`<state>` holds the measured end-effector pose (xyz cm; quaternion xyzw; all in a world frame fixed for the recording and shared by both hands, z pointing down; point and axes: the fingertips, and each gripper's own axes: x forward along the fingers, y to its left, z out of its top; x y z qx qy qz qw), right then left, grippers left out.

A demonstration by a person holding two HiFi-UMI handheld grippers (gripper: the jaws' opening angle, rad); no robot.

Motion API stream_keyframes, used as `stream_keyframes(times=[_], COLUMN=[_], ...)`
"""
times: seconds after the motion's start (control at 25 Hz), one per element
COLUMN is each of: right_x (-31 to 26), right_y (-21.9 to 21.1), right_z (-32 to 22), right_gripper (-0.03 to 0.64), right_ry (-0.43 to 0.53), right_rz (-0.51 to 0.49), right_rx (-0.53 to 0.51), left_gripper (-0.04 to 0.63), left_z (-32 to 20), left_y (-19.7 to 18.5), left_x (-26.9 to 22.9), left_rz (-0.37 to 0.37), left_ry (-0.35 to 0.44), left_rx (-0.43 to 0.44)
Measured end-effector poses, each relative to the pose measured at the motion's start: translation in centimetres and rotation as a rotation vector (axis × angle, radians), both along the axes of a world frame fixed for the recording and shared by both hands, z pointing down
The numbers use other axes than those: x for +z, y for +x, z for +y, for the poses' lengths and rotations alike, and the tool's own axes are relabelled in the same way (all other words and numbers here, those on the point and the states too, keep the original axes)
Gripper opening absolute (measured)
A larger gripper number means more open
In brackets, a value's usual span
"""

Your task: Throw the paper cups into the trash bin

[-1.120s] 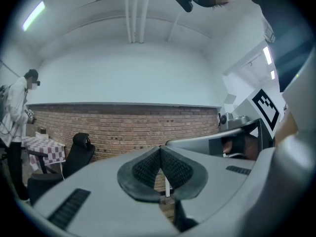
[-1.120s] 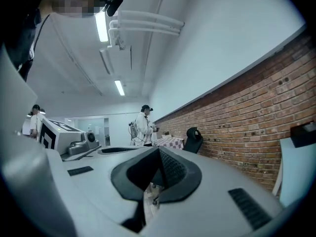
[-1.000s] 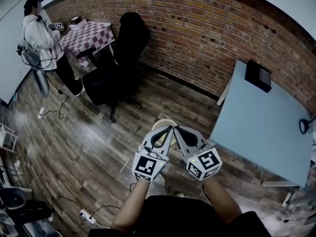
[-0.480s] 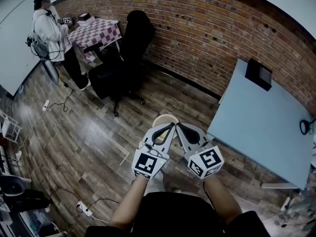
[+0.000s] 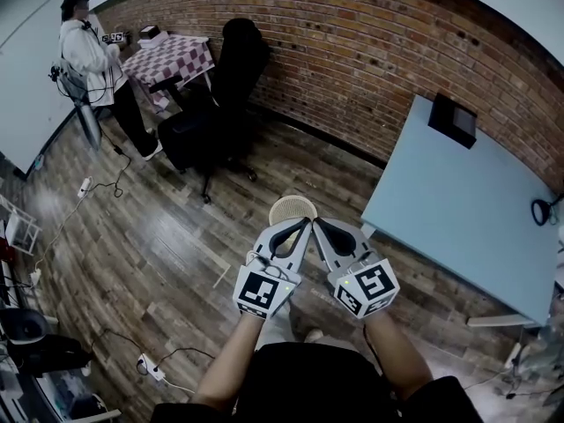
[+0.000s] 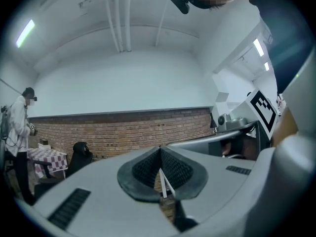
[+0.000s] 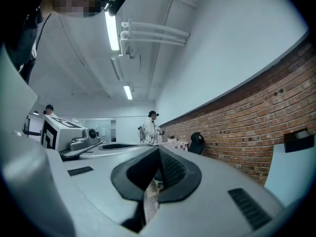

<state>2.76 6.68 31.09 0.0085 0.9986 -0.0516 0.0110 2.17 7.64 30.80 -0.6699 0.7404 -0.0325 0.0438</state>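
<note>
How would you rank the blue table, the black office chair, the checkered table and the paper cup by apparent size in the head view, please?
1. blue table
2. black office chair
3. checkered table (farther off, so its true size is unsure)
4. paper cup

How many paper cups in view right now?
1: paper cup at the tips of the left gripper and right gripper, over the wood floor. More may be nested inside it; can't tell.
</note>
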Motion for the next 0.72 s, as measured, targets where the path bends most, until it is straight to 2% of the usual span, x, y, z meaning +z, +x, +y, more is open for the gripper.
stream_keyframes(times=[0.4,0.72], right_x=[-0.6,-1.1], right_y=[3.8,4.6], right_z=[1.7,2.7], right_gripper=[0.003,0.003], right_ry=[-0.006,-0.002], right_rz=[-0.004,-0.005], right_rx=[0.016,0.009], left_gripper=[0.008,0.008], left_z=[1.6,2.5], left_y=[3.6,4.5], left_x=[-0.6,-1.0], left_rz=[0.012,0.025], left_ry=[0.003,0.003], left_rx=[0.002,0.002])
